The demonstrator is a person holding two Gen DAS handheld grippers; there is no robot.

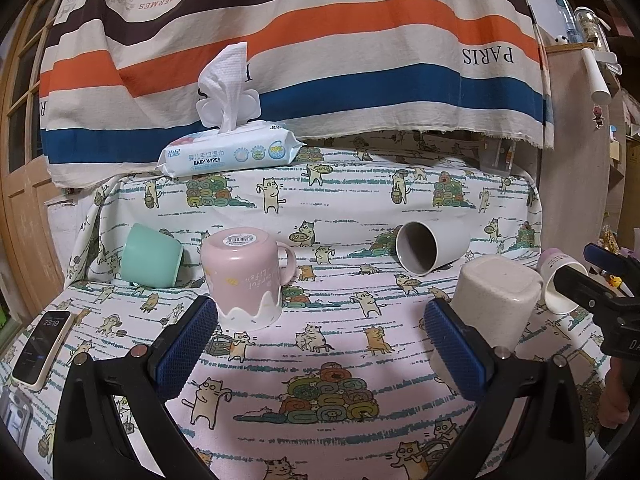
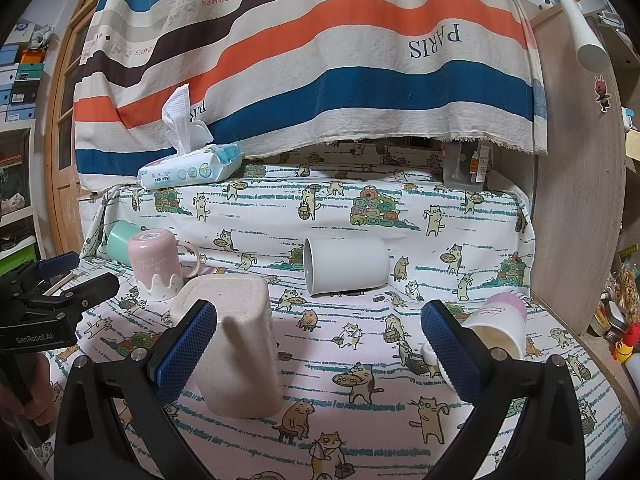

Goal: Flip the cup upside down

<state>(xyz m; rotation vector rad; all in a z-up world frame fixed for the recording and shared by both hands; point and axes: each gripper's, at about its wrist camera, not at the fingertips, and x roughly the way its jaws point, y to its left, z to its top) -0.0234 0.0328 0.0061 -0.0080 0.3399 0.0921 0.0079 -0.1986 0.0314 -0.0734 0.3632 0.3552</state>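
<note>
both tongs stand wide apart and hold nothing: left tongs (image 1: pixel 320 344) hover over the cat-print desk (image 1: pixel 320 420), right tongs (image 2: pixel 320 348) likewise. the beige cup (image 2: pixel 236 344) stands upside down on the desk, just beside the right tongs' left finger (image 2: pixel 184 352), which covers part of its side; contact there cannot be judged. the pink mug (image 1: pixel 246 276) is also inverted, handle to the right, a label on its base too small to read. the white mug (image 2: pixel 344 266) lies on its side, as does the lilac-based cup (image 2: pixel 500 328), whose mouth is partly hidden behind the right finger. the mint cup (image 1: pixel 150 256) lies tilted at the rear left, its rim half concealed by the pink mug in the right view. a baby wipes pack (image 1: pixel 230 154) sits on the raised ledge behind. a phone (image 1: pixel 42 346) lies at the left edge.
</note>
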